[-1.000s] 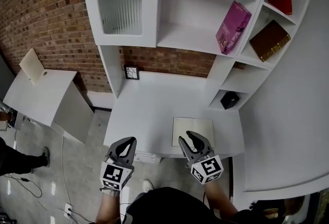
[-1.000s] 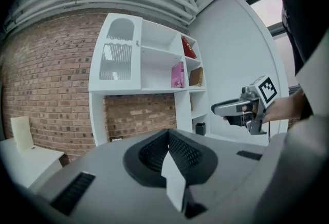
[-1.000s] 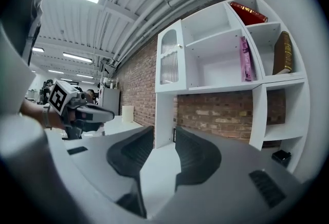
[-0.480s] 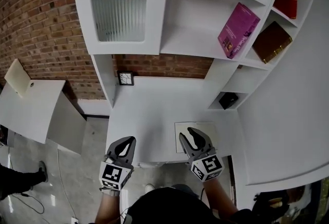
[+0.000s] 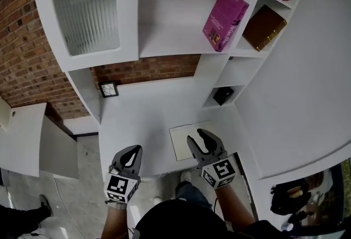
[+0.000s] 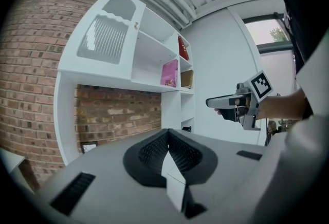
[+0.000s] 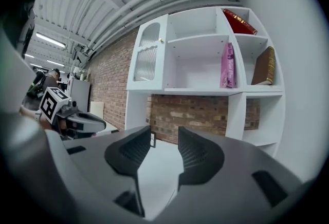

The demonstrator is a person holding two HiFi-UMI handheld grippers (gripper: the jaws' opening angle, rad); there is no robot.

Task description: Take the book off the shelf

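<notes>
The right claw (image 5: 198, 137) hangs over the near edge of the bench (image 5: 137, 117). Its jaws are opening, with a clear gap and nothing between them. The left claw (image 5: 130, 151), beside it, has its jaws together and empty. The pink book (image 5: 225, 20) stands tilted on the shelf (image 5: 164, 40), well ahead of and above the right claw.

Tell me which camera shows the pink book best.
Head view: the pink book shows its cover, large and unobstructed. Right gripper view shows it edge-on; left gripper view shows it small, far off.
</notes>
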